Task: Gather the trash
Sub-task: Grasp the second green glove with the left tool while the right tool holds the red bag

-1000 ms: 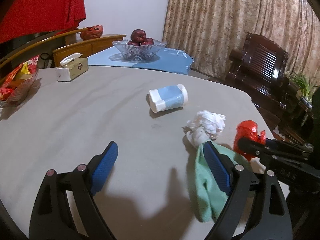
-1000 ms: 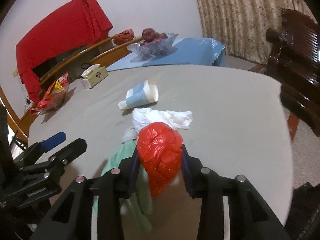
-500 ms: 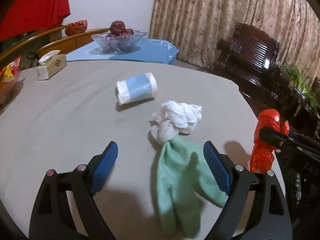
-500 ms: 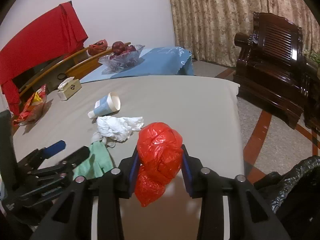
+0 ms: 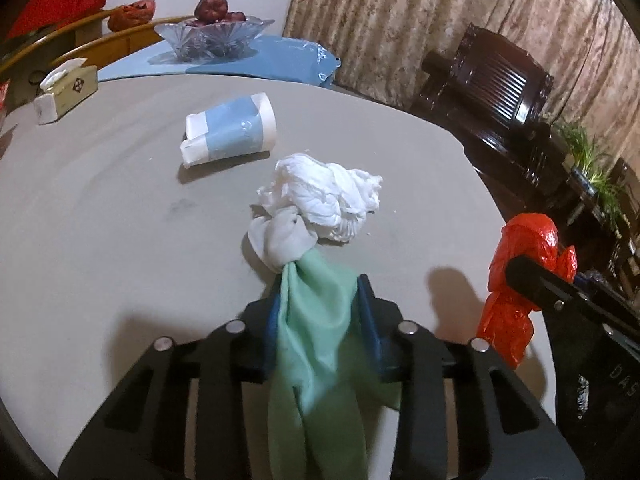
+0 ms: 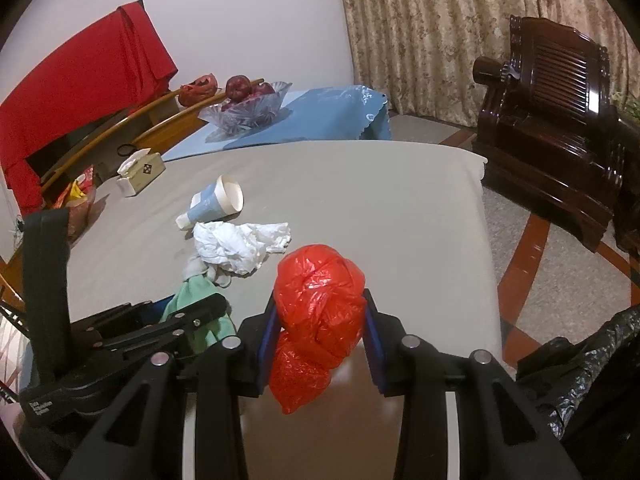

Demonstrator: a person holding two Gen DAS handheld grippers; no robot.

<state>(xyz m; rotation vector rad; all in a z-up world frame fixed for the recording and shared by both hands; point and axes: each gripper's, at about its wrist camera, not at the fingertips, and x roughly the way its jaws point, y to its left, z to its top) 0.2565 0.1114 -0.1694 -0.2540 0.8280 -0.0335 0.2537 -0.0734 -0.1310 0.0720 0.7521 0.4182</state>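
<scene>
Left wrist: left gripper (image 5: 320, 316) jaws closing round green cloth (image 5: 320, 344), near table (image 5: 100, 248) edge; soft, limp, so pinch mid-fold. Right gripper (image 6: 320, 332) clamped on red bag (image 6: 318, 308); light, crinkly.

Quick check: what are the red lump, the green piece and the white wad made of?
Red lump: thin plastic film, glossy, crinkled, likely a bag. Green piece: soft matte cloth with limp folds. White wad: crumpled tissue or paper, matte; hard to tell which.
</scene>
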